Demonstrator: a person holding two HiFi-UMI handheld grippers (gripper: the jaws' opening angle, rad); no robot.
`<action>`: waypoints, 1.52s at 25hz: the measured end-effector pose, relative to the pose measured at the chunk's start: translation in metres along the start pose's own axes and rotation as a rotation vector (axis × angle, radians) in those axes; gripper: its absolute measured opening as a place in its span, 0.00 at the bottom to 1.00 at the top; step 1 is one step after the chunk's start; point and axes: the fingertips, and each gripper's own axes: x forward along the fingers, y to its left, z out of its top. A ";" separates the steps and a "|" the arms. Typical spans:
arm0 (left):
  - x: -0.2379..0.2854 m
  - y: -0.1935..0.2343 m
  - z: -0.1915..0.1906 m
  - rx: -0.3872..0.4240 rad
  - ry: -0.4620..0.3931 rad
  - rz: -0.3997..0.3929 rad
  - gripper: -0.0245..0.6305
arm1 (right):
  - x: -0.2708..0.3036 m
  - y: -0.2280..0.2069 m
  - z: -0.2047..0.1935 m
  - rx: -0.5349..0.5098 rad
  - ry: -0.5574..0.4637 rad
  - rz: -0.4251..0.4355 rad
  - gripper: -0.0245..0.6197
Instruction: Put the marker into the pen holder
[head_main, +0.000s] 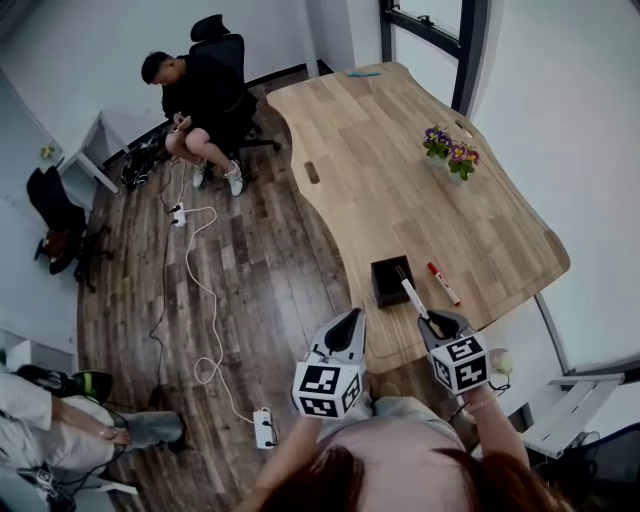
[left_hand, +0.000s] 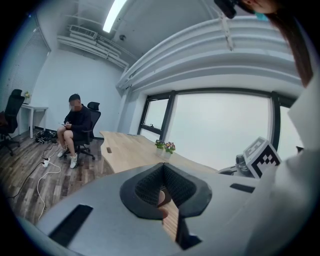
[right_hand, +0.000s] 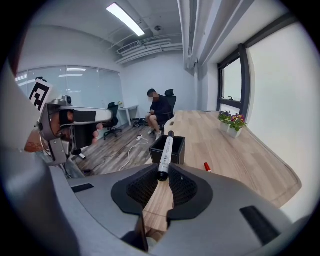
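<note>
Now the right gripper is pinching the stiff, probably light and slippery marker by its end. The pen holder is sitting ahead of the jaws.

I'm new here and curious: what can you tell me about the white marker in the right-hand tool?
The marker is a slim white barrel with black ends, plastic by its look. The right gripper is shut on its near end; the rest juts forward above the table, aimed at the black pen holder.
</note>
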 end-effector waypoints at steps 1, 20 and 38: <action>0.000 0.000 0.000 0.000 0.000 -0.003 0.04 | 0.001 0.001 0.000 0.004 0.006 0.005 0.13; -0.009 0.018 0.008 0.017 0.004 -0.063 0.04 | 0.013 0.014 0.009 0.037 0.050 -0.028 0.13; -0.005 0.028 0.008 0.020 0.013 -0.114 0.04 | 0.028 0.012 0.035 0.064 -0.018 -0.080 0.13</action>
